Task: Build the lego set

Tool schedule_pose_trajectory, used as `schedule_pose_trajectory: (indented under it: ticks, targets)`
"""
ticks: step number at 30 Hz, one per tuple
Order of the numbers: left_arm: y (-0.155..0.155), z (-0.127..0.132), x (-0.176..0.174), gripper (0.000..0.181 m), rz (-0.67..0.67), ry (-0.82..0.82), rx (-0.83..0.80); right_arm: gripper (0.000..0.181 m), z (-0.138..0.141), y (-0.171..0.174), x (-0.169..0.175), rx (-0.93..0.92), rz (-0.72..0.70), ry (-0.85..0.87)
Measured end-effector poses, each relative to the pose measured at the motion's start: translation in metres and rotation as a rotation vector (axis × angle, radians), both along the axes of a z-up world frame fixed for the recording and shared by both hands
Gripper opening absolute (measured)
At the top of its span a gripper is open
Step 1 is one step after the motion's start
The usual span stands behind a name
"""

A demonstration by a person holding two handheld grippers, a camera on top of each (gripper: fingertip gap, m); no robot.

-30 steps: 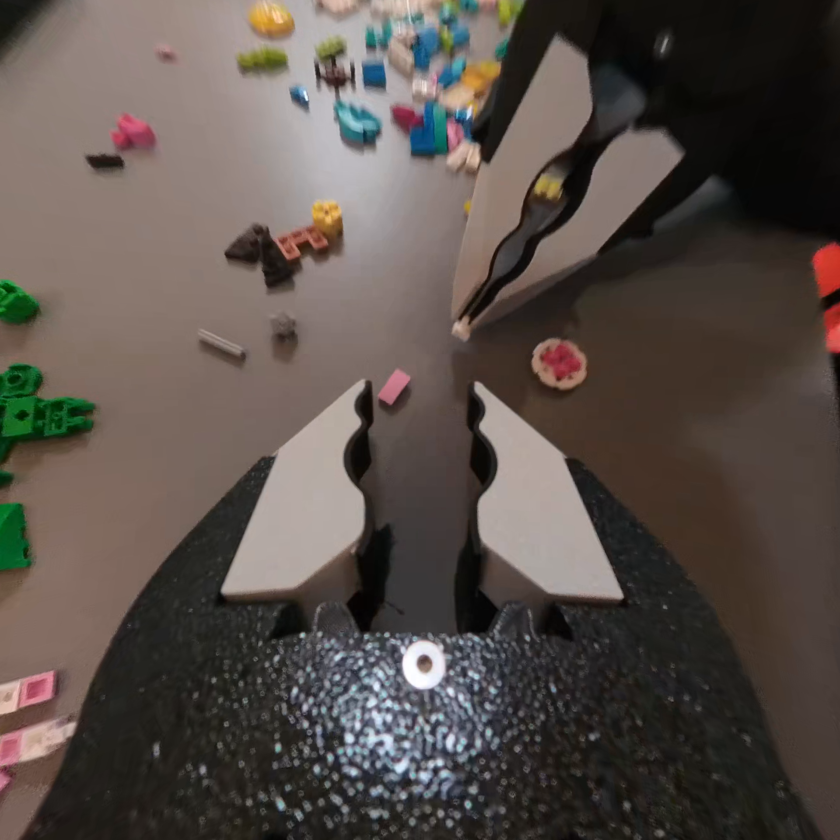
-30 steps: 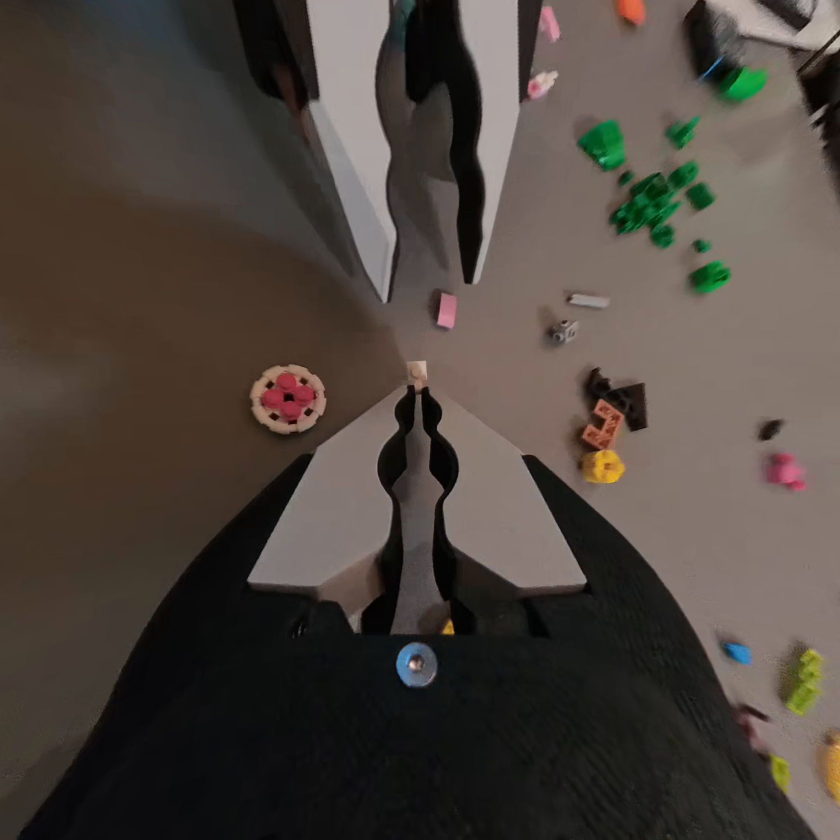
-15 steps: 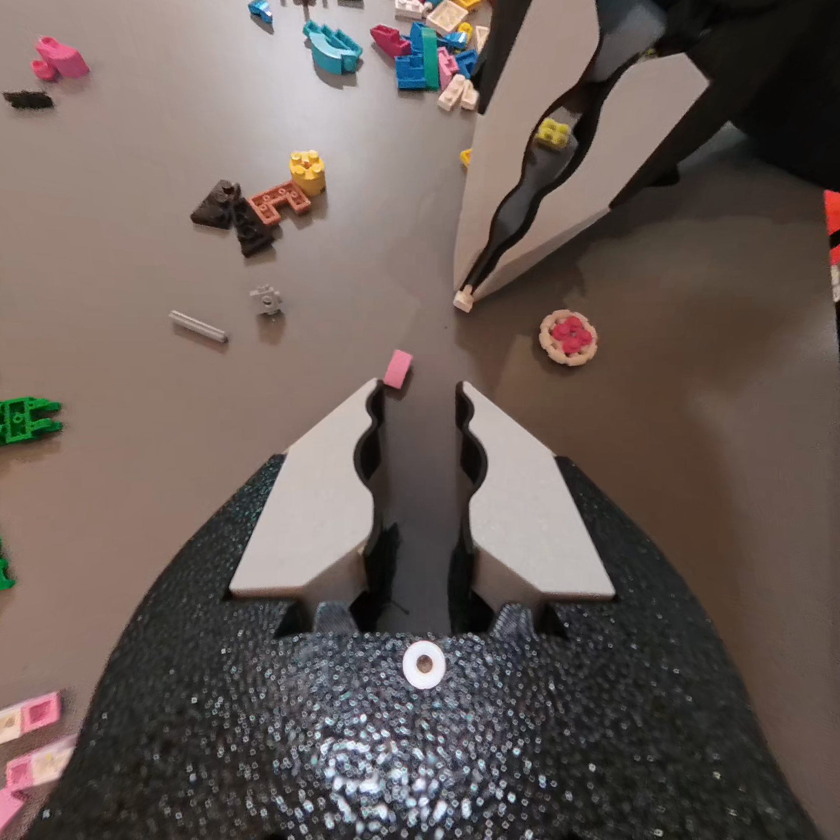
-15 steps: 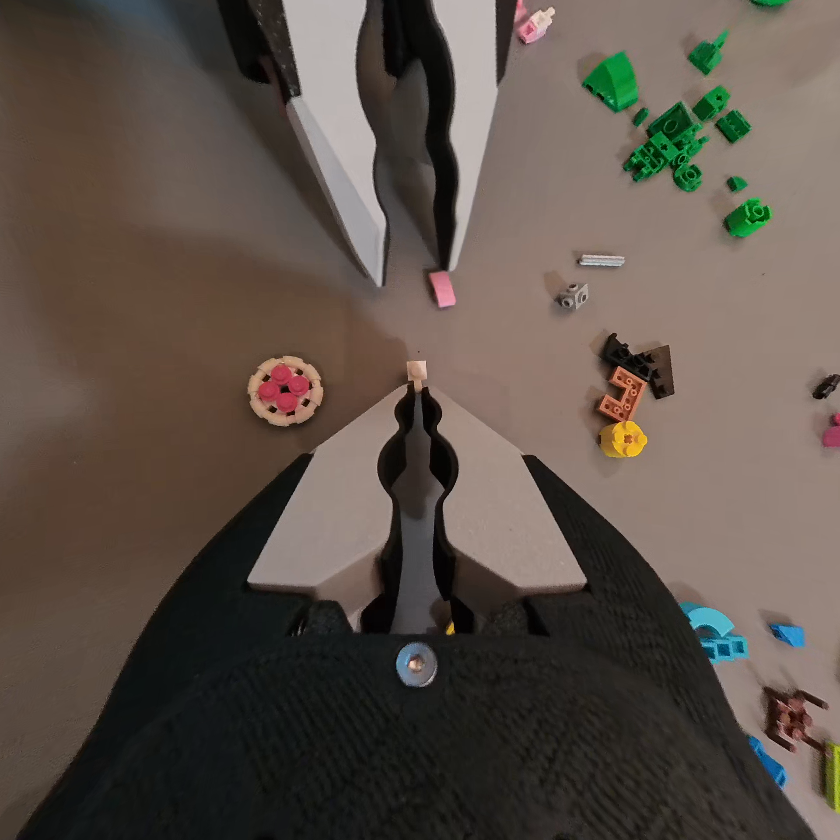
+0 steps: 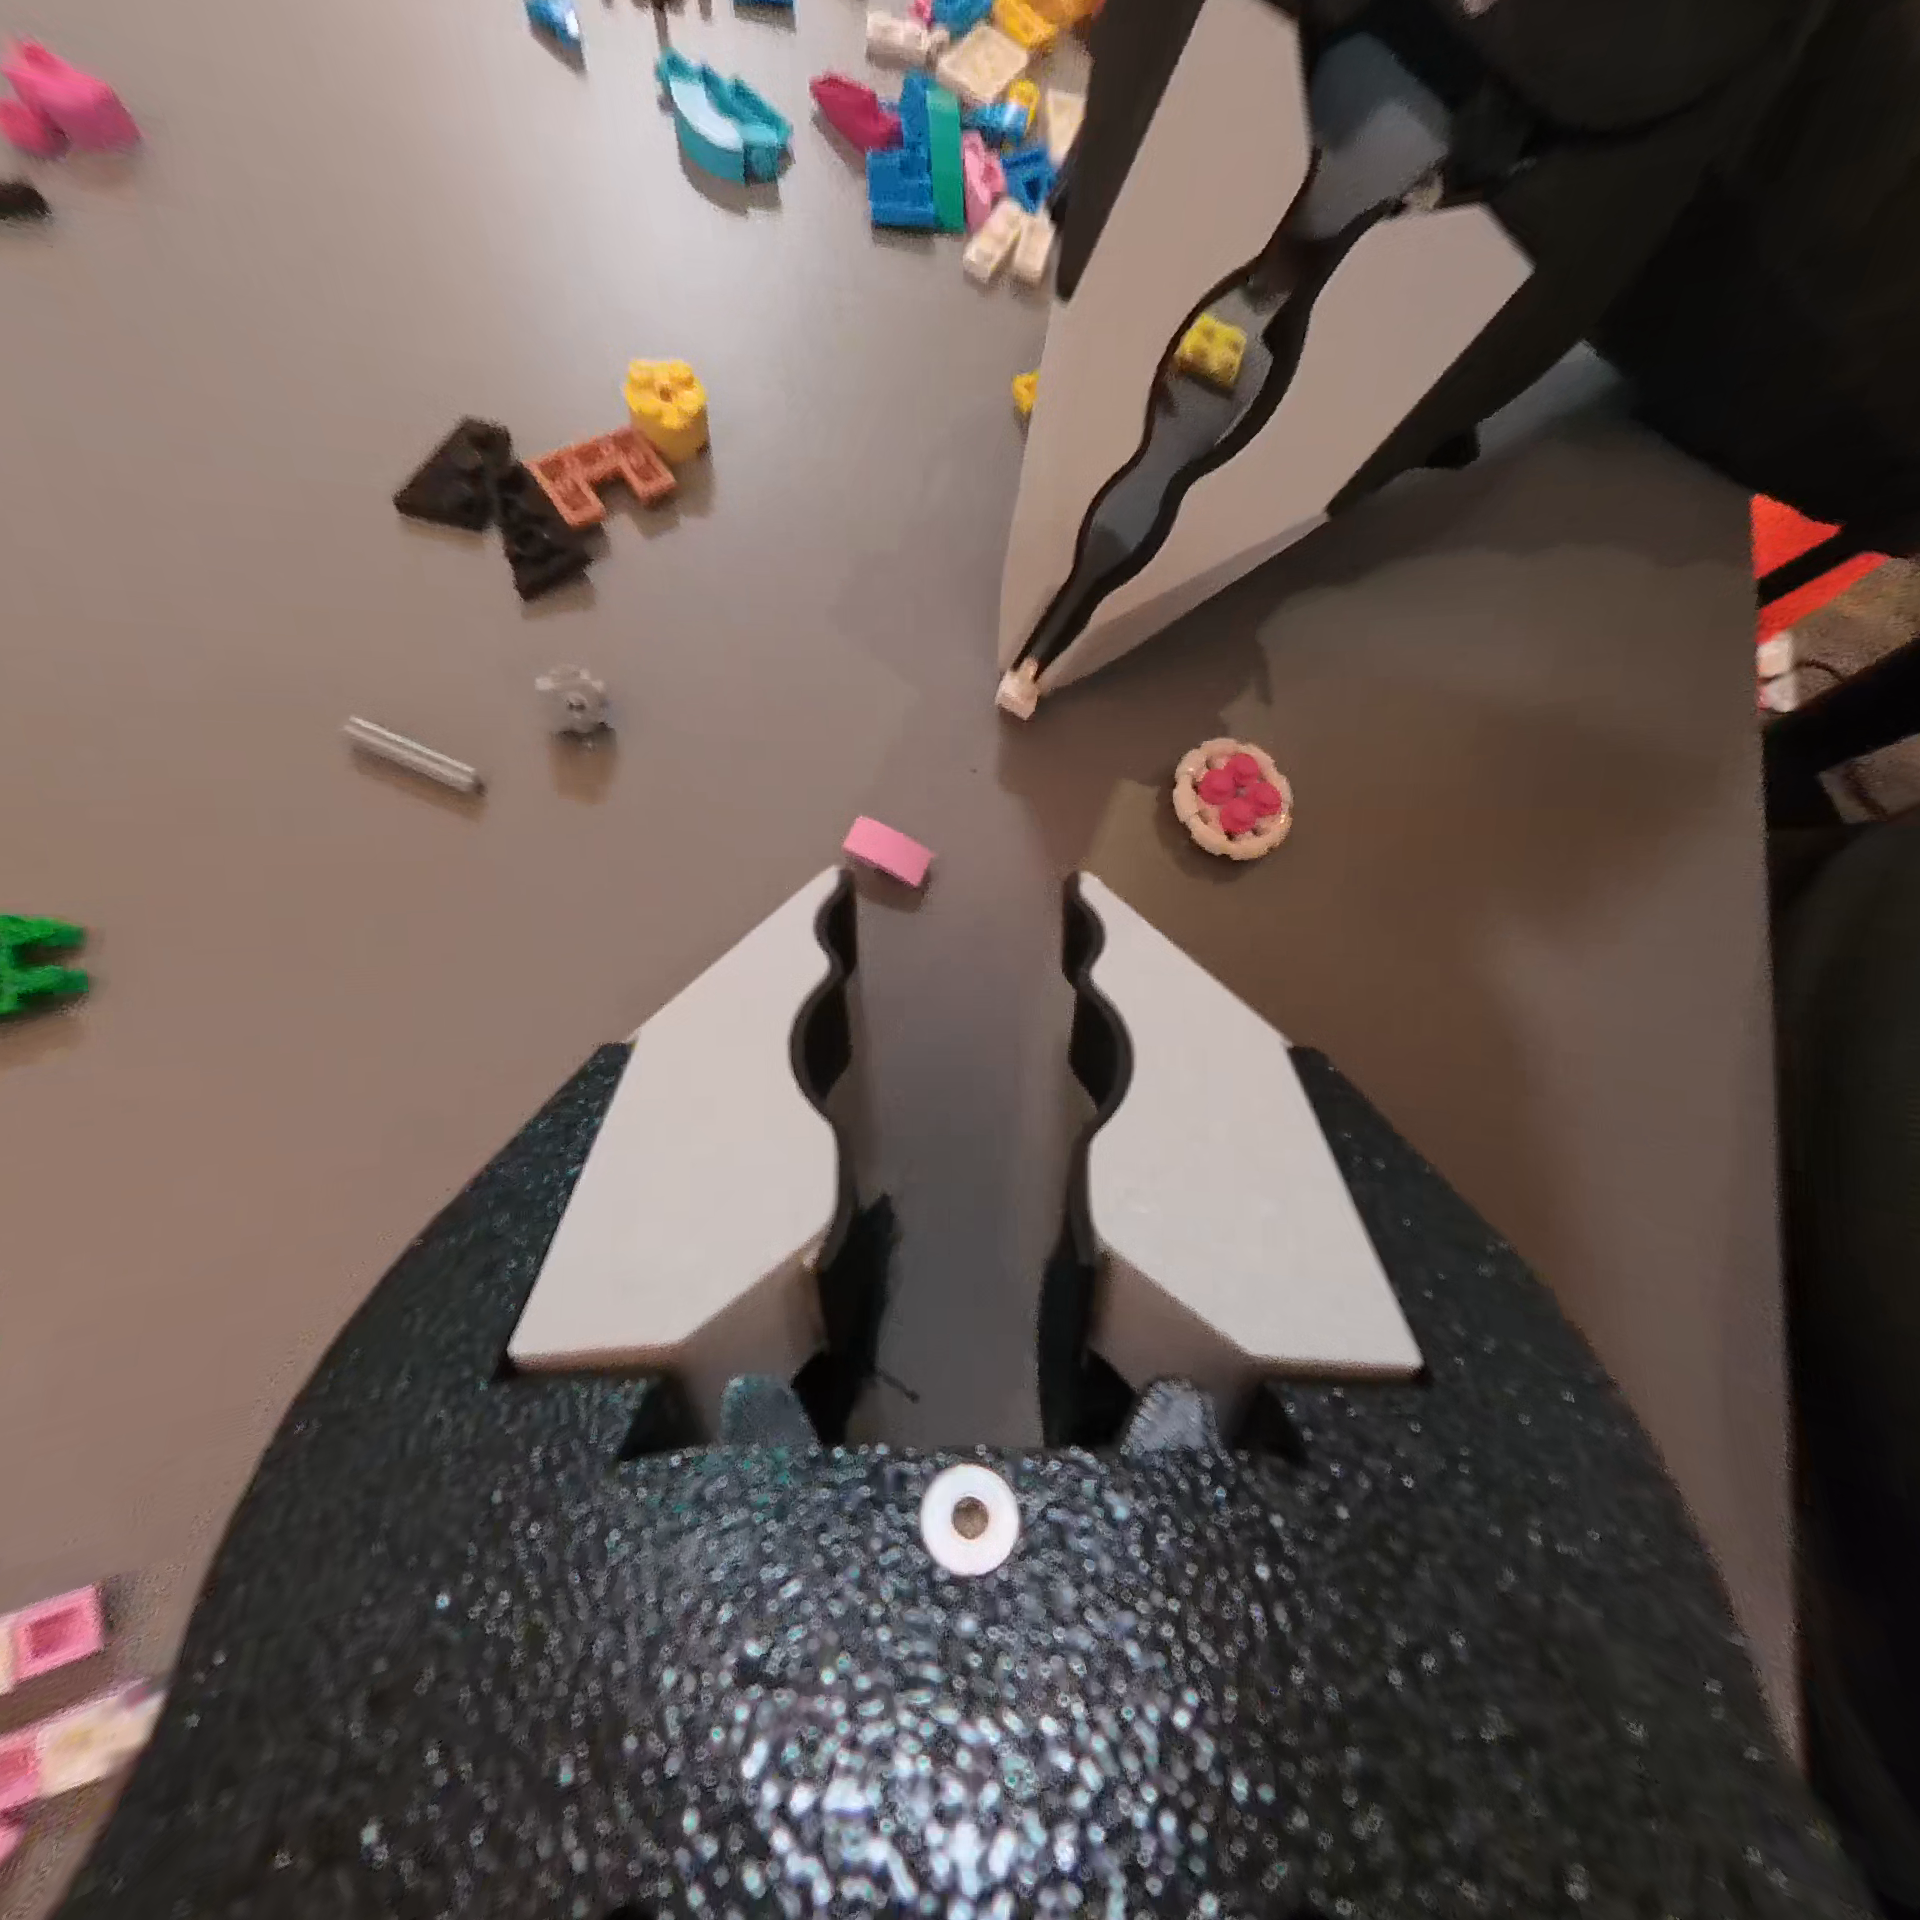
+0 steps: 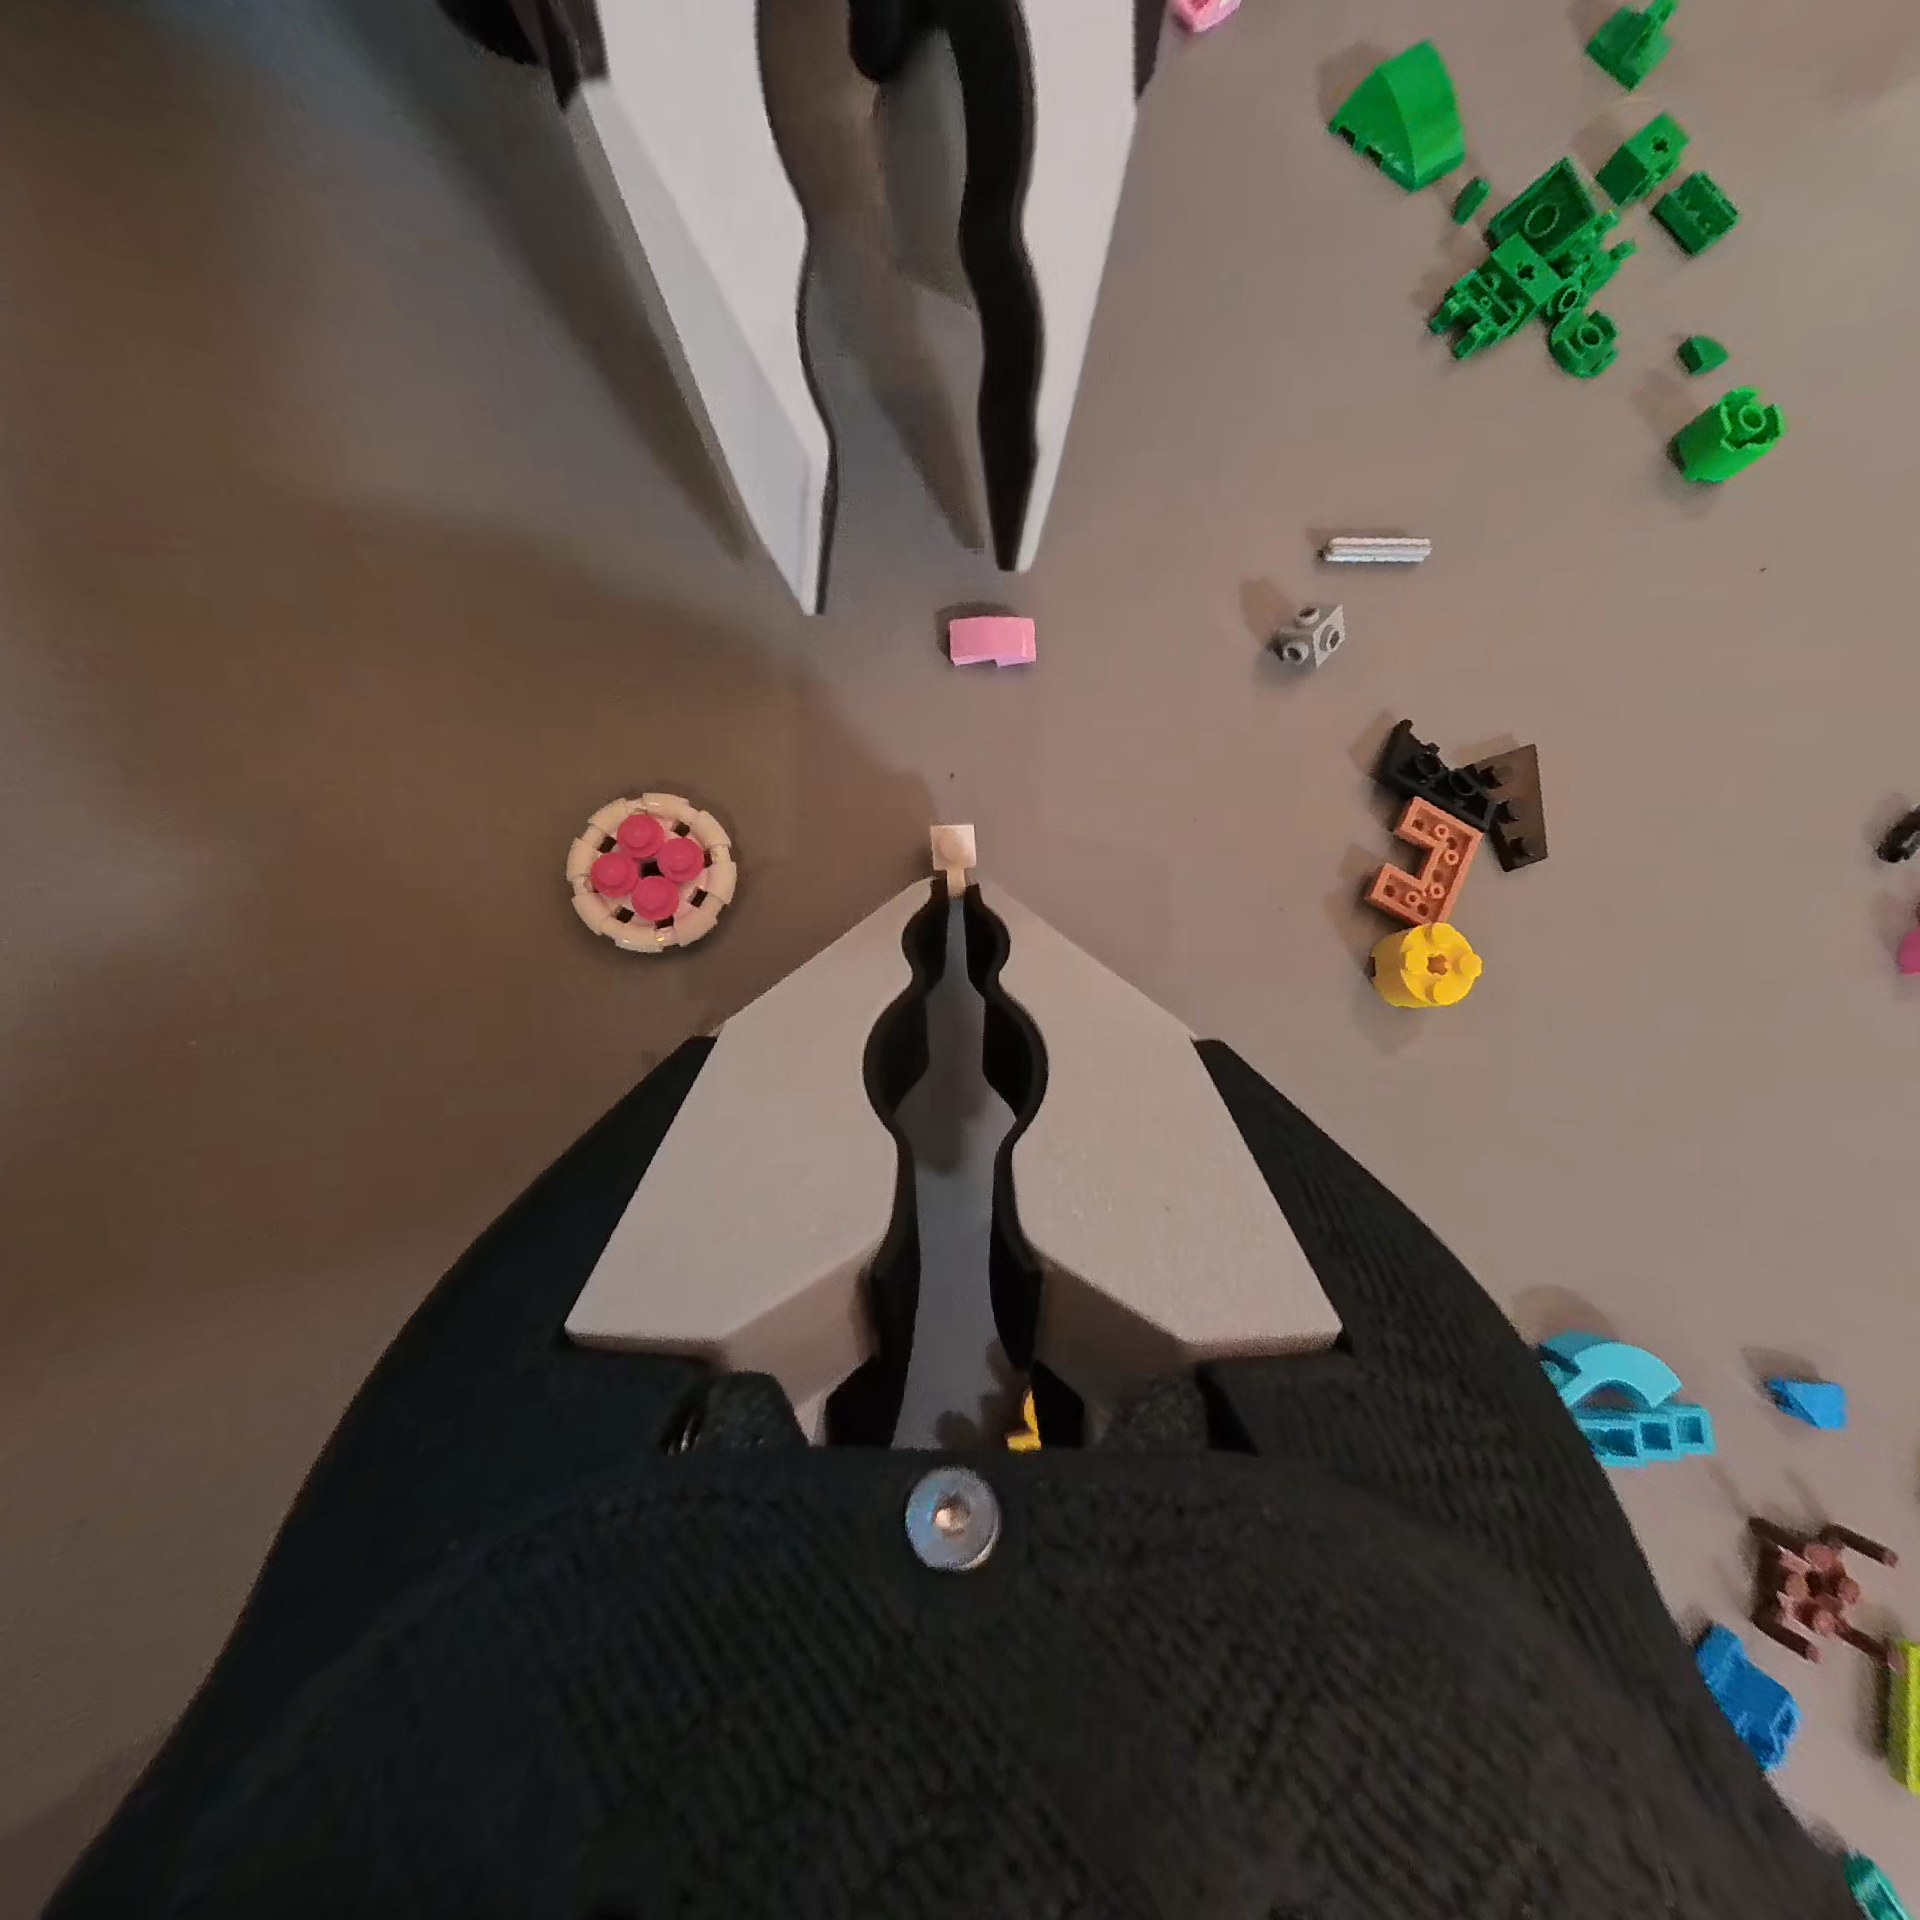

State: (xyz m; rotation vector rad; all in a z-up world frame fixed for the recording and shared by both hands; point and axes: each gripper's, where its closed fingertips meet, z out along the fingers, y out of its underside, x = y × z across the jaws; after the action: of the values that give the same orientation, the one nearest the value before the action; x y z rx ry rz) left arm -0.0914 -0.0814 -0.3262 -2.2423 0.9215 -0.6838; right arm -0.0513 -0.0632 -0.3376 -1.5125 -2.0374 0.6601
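Right gripper (image 6: 953,883) is pinched tight on a tiny cream piece (image 6: 952,847) at its very tips. Left gripper (image 5: 961,894) sits spread apart, pink tile (image 5: 886,850) just off its left fingertip (image 5: 821,904), pie piece (image 5: 1233,797) ahead-right.

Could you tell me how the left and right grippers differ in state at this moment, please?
The left gripper is open and empty, while the right gripper is shut on a tiny cream piece. The left one's tips flank a pink tile; the right one's point toward it. Both have grey fingers.
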Motion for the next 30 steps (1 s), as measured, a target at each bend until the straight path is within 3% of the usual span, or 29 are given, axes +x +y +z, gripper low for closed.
schedule_pose_trajectory:
  ticks: [8, 11, 15, 18, 30]
  targets:
    - [-0.012, -0.006, 0.022, 0.036, -0.083, 0.028, -0.024, 0.002, 0.0, -0.003, 0.0, -0.009, 0.009, -0.006]
    - [-0.006, 0.001, 0.021, 0.014, -0.16, 0.101, 0.128, 0.002, 0.0, -0.004, 0.001, -0.02, 0.012, -0.012]
    - [0.006, 0.013, 0.011, 0.032, -0.251, 0.161, 0.309, 0.002, 0.0, -0.006, 0.003, -0.044, 0.017, -0.02]
    - [0.006, 0.005, 0.007, 0.04, -0.345, 0.173, 0.253, 0.002, 0.0, -0.007, 0.004, -0.06, 0.019, -0.02]
    - [0.006, -0.014, 0.006, 0.0, -0.48, 0.18, 0.153, 0.002, 0.0, -0.008, 0.004, -0.064, 0.02, -0.02]
